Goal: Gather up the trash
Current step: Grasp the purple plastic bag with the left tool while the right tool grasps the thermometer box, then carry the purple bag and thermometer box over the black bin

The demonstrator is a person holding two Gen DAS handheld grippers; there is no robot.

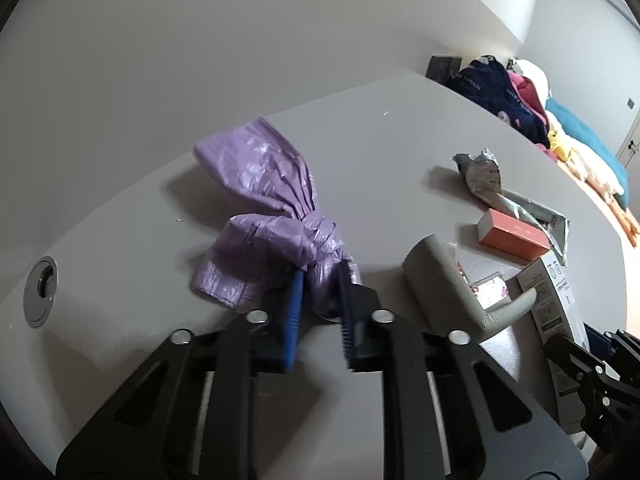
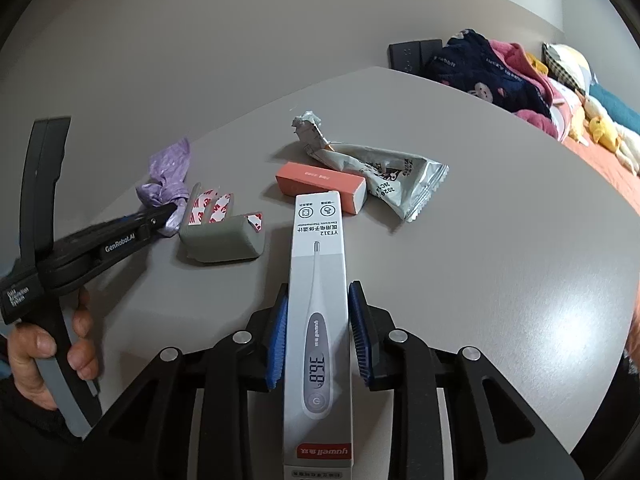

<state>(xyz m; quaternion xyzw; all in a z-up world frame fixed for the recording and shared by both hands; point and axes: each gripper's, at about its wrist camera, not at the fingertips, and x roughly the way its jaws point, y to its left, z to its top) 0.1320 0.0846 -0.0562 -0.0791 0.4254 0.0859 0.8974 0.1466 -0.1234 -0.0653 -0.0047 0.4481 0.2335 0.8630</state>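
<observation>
Leftmost, the left gripper (image 1: 320, 276) pinches the knotted purple bag (image 1: 272, 216) at nine o'clock on the table (image 2: 500, 240); it must be opened before anything goes in. At six o'clock, the right gripper (image 2: 318, 300) has its fingers narrowly bracketing the thermometer box (image 2: 318, 300), whether touching I cannot tell. Counted: one bag, one grey guard (image 2: 222, 238), two boxes including the orange box (image 2: 320, 186), one wrapper (image 2: 380, 176).

Crinkly purple plastic bag (image 1: 264, 208), shiny; silvery foil wrapper (image 2: 384, 176), creased; glossy card thermometer box (image 2: 318, 300); smooth matt grey table (image 2: 480, 260).
</observation>
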